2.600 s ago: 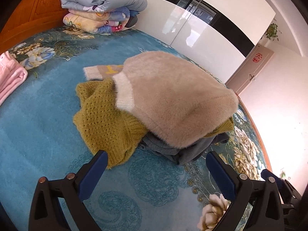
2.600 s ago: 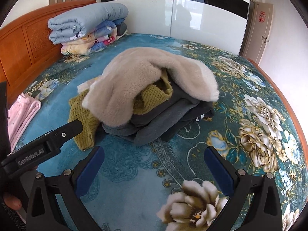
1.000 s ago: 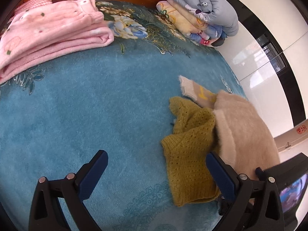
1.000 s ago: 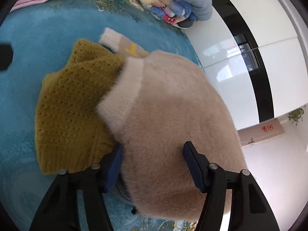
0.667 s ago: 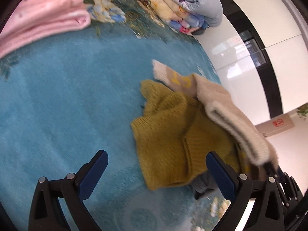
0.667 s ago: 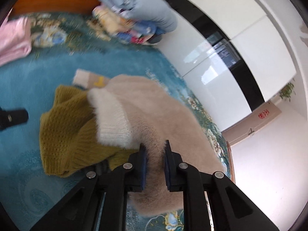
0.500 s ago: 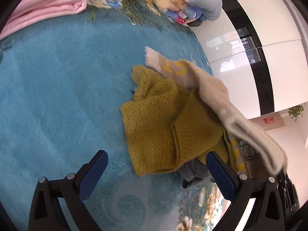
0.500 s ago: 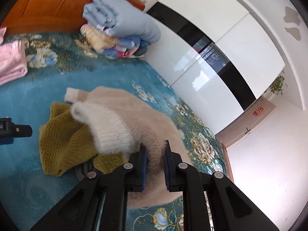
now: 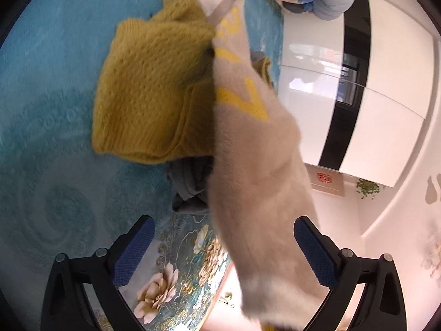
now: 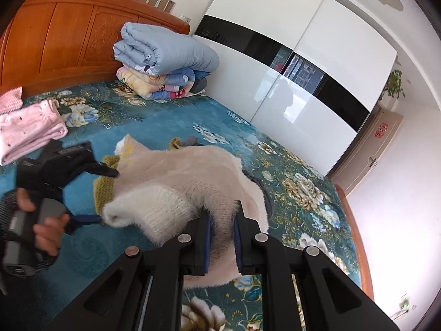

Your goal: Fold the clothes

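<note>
Right wrist view | right gripper (image 10: 222, 227) clamped on fluffy beige sweater (image 10: 193, 176), lifted off the bed (image 10: 171, 115) (mustard knit (image 9: 148, 82) under it) | left gripper (image 9: 223, 251) jaws apart, sweater hanging between, untouched

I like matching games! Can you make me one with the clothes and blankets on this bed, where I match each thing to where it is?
Things:
1. fluffy beige sweater
2. mustard-yellow knitted sweater
3. folded pink garment
4. rolled light-blue quilt

Places:
A. on top of the stack of flowered blankets by the wooden headboard
B. lying flat on the blue bedspread near the headboard, away from the pile
C. pinched in the right gripper and lifted
D. in the pile, on the dark grey garment

Pairs: 1-C, 2-D, 3-B, 4-A
</note>
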`<control>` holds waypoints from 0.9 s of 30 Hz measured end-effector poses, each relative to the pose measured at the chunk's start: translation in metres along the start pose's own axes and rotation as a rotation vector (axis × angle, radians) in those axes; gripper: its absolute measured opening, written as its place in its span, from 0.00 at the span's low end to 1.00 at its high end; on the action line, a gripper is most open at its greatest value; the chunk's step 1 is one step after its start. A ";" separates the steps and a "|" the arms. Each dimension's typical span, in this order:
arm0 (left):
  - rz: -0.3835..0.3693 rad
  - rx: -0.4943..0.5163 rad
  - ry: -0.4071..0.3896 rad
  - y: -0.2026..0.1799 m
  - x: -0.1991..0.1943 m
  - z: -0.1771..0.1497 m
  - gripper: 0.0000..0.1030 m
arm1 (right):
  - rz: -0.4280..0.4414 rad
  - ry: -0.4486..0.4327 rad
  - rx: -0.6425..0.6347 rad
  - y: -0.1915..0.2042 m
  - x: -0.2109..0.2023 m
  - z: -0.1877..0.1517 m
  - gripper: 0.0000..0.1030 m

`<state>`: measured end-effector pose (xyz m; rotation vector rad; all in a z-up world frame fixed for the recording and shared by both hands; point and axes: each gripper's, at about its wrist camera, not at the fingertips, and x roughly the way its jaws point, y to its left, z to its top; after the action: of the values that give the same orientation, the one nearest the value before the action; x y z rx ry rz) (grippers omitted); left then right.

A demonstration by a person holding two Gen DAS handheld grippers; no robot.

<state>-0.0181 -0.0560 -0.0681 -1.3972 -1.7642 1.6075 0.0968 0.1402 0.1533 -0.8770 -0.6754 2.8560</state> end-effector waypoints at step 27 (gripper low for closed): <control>0.015 0.979 -0.069 -0.287 -0.125 -0.172 0.15 | -0.179 -0.224 0.309 -0.144 -0.140 -0.010 0.14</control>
<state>0.0574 -0.0273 0.2800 -0.8593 -0.7348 2.0903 0.2117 0.2457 0.2807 -0.4345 -0.2963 2.8108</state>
